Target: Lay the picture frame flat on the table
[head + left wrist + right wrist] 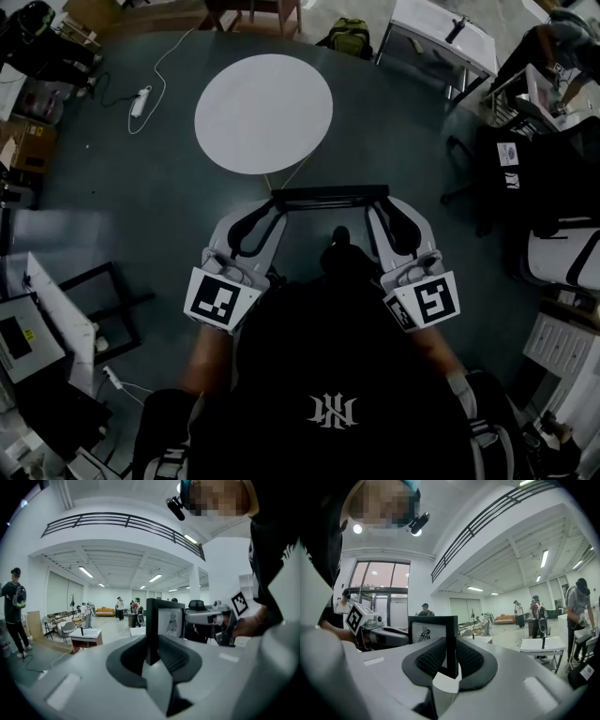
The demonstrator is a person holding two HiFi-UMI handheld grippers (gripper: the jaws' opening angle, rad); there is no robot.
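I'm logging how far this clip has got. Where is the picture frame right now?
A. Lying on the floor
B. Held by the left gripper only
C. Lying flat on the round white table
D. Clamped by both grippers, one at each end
D: the picture frame is held at its ends by the left gripper and the right gripper. Each gripper view shows a frame edge between its jaws, and the round table is bare.

Left hand-held gripper [274, 204], right hand-held gripper [382, 202]: jaws clamped on opposite ends of picture frame [328, 195], both angled inward.
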